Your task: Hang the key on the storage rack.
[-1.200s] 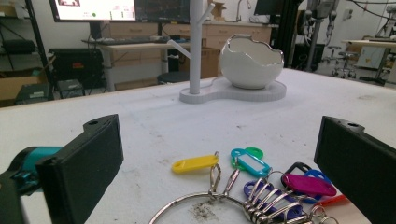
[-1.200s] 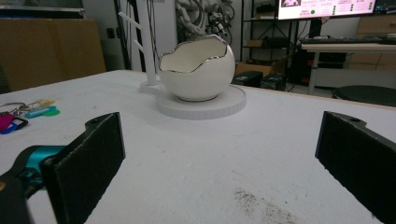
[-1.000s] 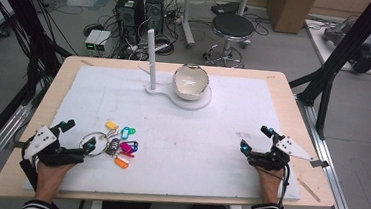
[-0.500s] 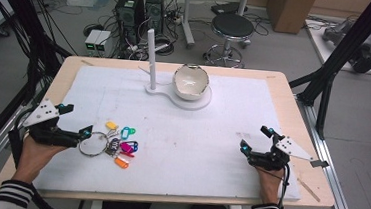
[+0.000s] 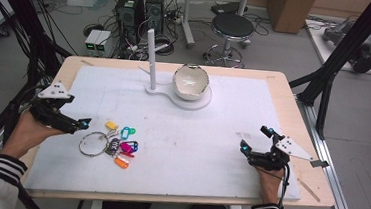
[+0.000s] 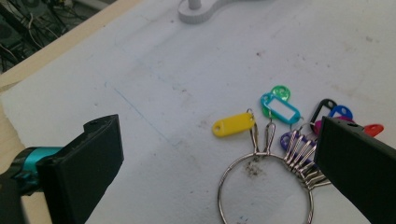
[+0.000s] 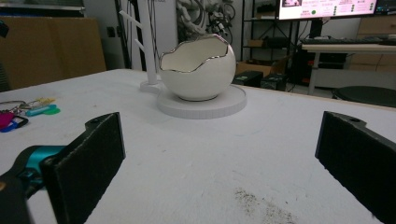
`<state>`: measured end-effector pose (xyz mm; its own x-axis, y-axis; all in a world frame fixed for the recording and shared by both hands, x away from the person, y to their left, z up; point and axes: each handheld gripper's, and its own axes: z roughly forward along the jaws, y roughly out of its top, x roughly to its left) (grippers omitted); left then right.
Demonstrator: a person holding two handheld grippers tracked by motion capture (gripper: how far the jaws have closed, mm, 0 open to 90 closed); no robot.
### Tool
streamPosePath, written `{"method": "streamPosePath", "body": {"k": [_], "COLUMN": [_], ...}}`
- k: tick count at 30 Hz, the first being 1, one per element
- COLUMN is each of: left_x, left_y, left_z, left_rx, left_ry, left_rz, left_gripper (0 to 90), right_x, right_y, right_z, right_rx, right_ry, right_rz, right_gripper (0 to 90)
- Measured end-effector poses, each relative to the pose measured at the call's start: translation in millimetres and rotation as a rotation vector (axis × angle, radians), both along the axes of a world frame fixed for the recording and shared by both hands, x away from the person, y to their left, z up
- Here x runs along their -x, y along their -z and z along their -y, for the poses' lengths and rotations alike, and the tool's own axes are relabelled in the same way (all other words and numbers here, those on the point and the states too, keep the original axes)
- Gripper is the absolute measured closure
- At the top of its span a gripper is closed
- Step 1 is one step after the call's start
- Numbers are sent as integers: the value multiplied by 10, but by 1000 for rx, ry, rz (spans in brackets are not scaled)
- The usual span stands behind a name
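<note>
1. The step in hand looks like the approach to a pick-up: the left claw (image 5: 82, 123) hangs just left of the key ring (image 5: 93, 143), its jaws spread wide and holding nothing.
2. The key ring lies flat on the white mat (image 5: 196, 135) at the near-left part of the bench (image 5: 280, 79). Its coloured tags (image 5: 122, 144) fan out to the right of the steel loop.
3. In the left gripper view the steel loop (image 6: 264, 189) sits low between the two black jaws. The yellow tag (image 6: 233, 124) and the blue tag (image 6: 280, 108) lie just beyond it.
4. The right claw (image 5: 256, 140) rests low over the mat at the near right, jaws released and empty, well apart from the keys. It faces the egg-shaped bowl (image 7: 198, 67) on its white stand (image 7: 201, 103).
5. The next move probably calls for lowering the left claw so one jaw goes each side of the thin wire, then closing. The loop lies flat, so the jaws must come right down to the mat.
</note>
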<state>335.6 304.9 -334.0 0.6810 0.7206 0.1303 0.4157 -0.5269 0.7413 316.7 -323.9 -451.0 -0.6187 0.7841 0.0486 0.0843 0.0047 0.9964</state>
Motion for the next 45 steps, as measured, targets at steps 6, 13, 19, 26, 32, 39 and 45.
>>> {"method": "streamPosePath", "body": {"k": [6,13,19,26,32,39,45], "left_x": [-156,-240,-320,-387,-445,-480,-513], "left_y": [-23,5,70,172,284,379,441], "left_z": [68,146,175,237,284,340,359], "left_rx": [-103,-160,-209,-268,-313,-349,-367], "left_ry": [34,71,71,92,86,63,22], "left_rz": [-64,-118,-166,-229,-290,-347,-411], "left_gripper": [21,72,73,73,98,165,199], "right_x": [-1,0,0,-1,-1,-1,-1], "right_y": [0,0,0,0,0,0,1], "right_z": [1,-1,-1,0,-1,1,2], "right_rx": [2,1,1,2,2,0,2], "right_ry": [1,0,2,1,0,-1,-1], "right_rz": [1,1,0,1,2,0,1], "right_gripper": [9,9,9,9,9,9,9]}}
